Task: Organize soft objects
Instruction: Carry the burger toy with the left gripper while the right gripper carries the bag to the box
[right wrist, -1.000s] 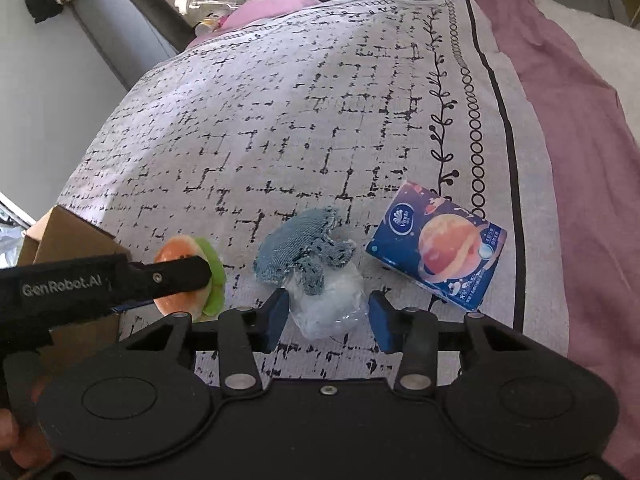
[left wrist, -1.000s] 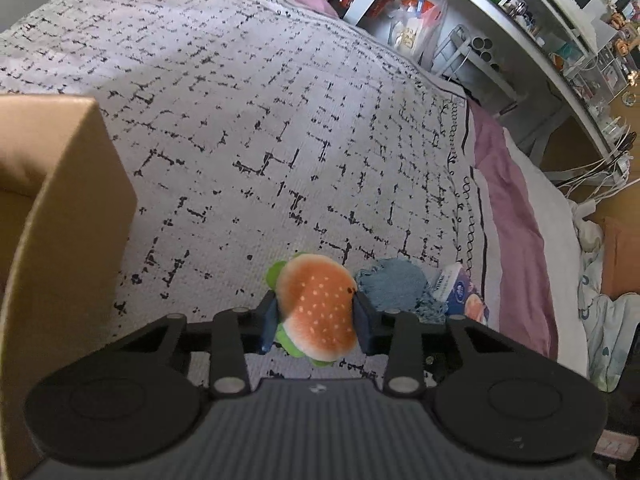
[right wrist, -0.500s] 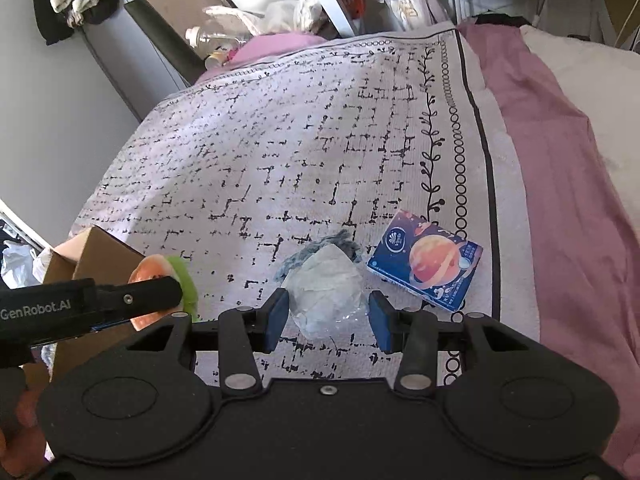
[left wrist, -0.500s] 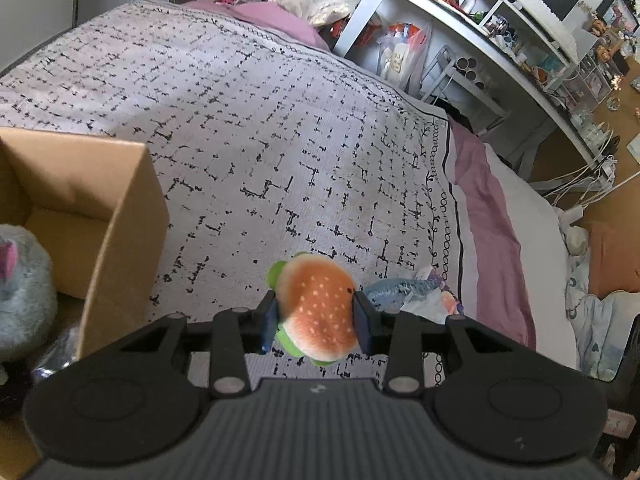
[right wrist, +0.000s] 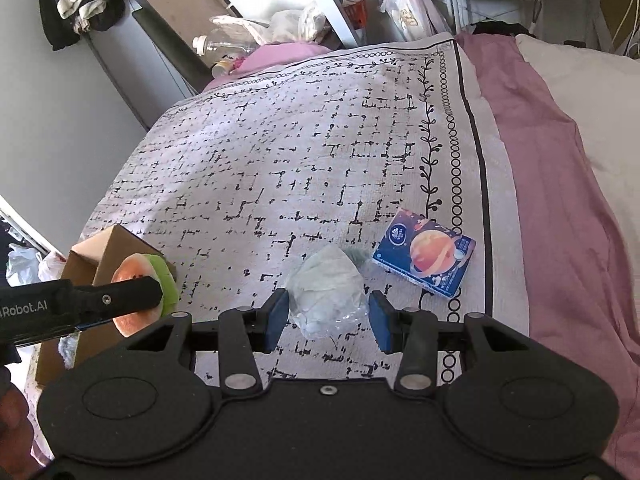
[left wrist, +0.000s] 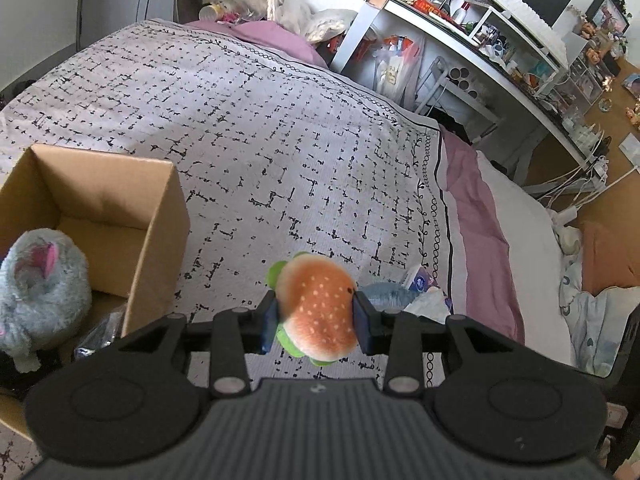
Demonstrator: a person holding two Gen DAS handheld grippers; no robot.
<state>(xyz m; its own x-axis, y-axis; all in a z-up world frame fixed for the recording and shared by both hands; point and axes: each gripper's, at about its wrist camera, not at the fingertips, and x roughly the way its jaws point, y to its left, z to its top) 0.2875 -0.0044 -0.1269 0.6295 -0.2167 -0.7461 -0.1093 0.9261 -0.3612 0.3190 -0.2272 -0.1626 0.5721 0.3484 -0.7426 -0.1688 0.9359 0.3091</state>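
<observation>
- Left wrist view, far left: an open cardboard box [left wrist: 156, 236] stands on the bed, and only this view looks into it. A grey plush [left wrist: 38, 292] with a pink ear lies inside against the near wall, with something dark beside it that is too hidden to tell.
- The right wrist view shows the same box [right wrist: 108, 252] only from outside, as a brown corner at the left edge, partly behind the left gripper.
- The left gripper [left wrist: 316, 318] is clamped on a burger plush [left wrist: 320, 312], one blue pad on each side of the orange bun, green trim showing at top and bottom. It is held in the air just right of the box's rim, above the blanket [left wrist: 260, 140].
- In the right wrist view the left gripper [right wrist: 140, 296] shows from the side as a black arm with white lettering, with the burger plush [right wrist: 160, 280] pinched edge-on.
- The right gripper [right wrist: 328, 320] has its jaws apart around a pale plastic bag [right wrist: 326, 296]. The left pad looks to touch the bag and the right pad stands just off it; I cannot tell whether the bag is lifted or rests on the blanket [right wrist: 320, 152].
- A blue-grey cloth [right wrist: 360, 256] peeps out behind the bag; the left wrist view shows more of it [left wrist: 384, 294], just right of the burger.
- Right of the bag, apart from it, a blue tissue pack [right wrist: 426, 262] with an orange planet lies flat on the blanket near the looped border. The left wrist view catches only its corner [left wrist: 418, 280].
- Far right, left wrist view only: a white desk [left wrist: 460, 36] crowded with small things beside the bed.
</observation>
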